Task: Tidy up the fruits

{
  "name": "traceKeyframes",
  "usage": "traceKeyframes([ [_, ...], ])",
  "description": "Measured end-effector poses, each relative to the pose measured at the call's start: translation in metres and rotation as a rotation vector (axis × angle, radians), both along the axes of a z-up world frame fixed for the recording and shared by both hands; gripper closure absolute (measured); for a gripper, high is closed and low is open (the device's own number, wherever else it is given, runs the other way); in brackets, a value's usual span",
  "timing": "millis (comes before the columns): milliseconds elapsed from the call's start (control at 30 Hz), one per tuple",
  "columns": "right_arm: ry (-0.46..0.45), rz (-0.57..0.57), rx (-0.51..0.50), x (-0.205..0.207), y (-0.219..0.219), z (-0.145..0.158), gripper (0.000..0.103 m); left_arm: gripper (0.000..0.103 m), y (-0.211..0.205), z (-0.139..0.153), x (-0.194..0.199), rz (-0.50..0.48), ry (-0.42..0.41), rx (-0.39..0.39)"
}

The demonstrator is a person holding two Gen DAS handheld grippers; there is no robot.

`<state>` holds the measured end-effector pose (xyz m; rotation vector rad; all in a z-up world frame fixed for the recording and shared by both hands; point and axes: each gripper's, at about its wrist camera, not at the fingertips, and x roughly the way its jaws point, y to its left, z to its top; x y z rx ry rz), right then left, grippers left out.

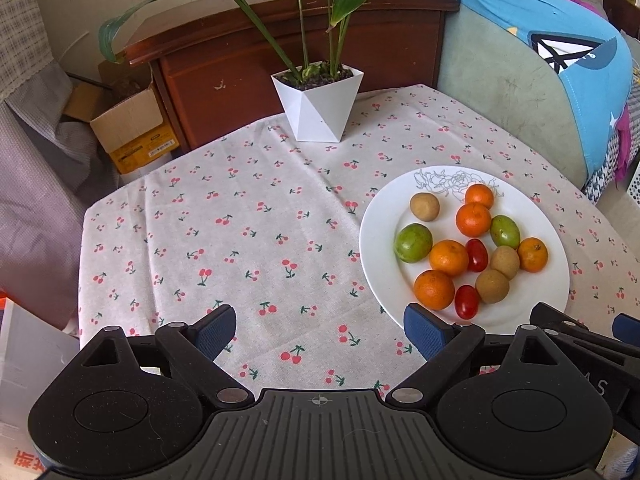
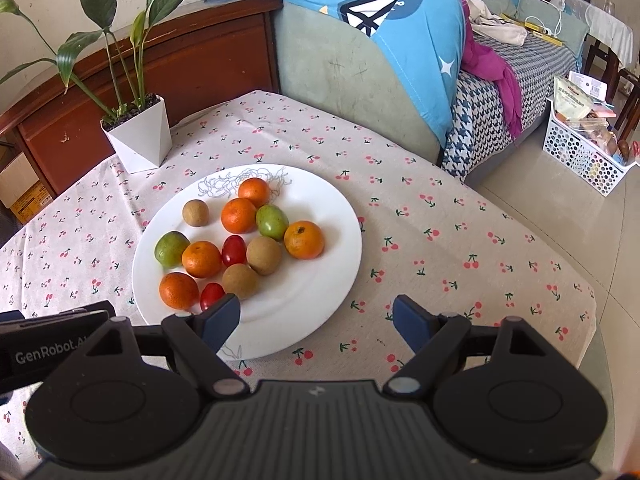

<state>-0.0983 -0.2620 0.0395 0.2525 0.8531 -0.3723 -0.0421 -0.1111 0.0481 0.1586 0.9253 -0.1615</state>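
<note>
Fruit plate (image 2: pixel 320 216) on the cherry-print tablecloth (image 2: pixel 440 240), both grippers poised at its near rim, jaws spread and empty.

The right gripper (image 2: pixel 316 320) hovers over the plate's near edge, its left finger beside a cherry tomato (image 2: pixel 211 295); the left gripper (image 1: pixel 320 332) sits left of the plate over bare cloth; "GenRobot.AI" reads on the left gripper's body; counted: five oranges (image 2: pixel 304 240), three brown fruits (image 2: pixel 263 255), two green fruits (image 2: pixel 272 221), two cherry tomatoes; one white plant pot (image 2: pixel 140 136) stands behind.
</note>
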Motion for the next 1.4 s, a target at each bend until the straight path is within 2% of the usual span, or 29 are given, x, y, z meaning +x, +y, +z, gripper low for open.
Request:
traceKeyframes([
  [367, -0.016, 0.029, -0.01, 0.001, 0.005, -0.001, 0.02, 0.011, 0.004, 0.0, 0.001, 0.014, 0.001, 0.02],
  [733, -0.027, 0.104, 0.001, -0.005, 0.02, -0.007, 0.02, 0.011, 0.021, 0.001, -0.004, 0.025, -0.003, 0.022],
  [933, -0.028, 0.195, 0.014, -0.014, 0.045, -0.016, 0.019, 0.011, 0.04, 0.0, -0.007, 0.045, -0.001, 0.019],
  [1200, -0.033, 0.395, 0.035, -0.022, 0.093, -0.037, 0.019, 0.011, 0.066, -0.005, -0.013, 0.077, 0.01, 0.013],
  [1300, -0.029, 0.434, 0.032, -0.021, 0.102, -0.046, 0.019, 0.011, 0.075, -0.008, -0.014, 0.089, 0.018, 0.005],
  [1400, -0.047, 0.453, -0.001, -0.019, 0.109, -0.052, 0.014, 0.011, 0.082, -0.009, -0.013, 0.1, 0.022, -0.001],
])
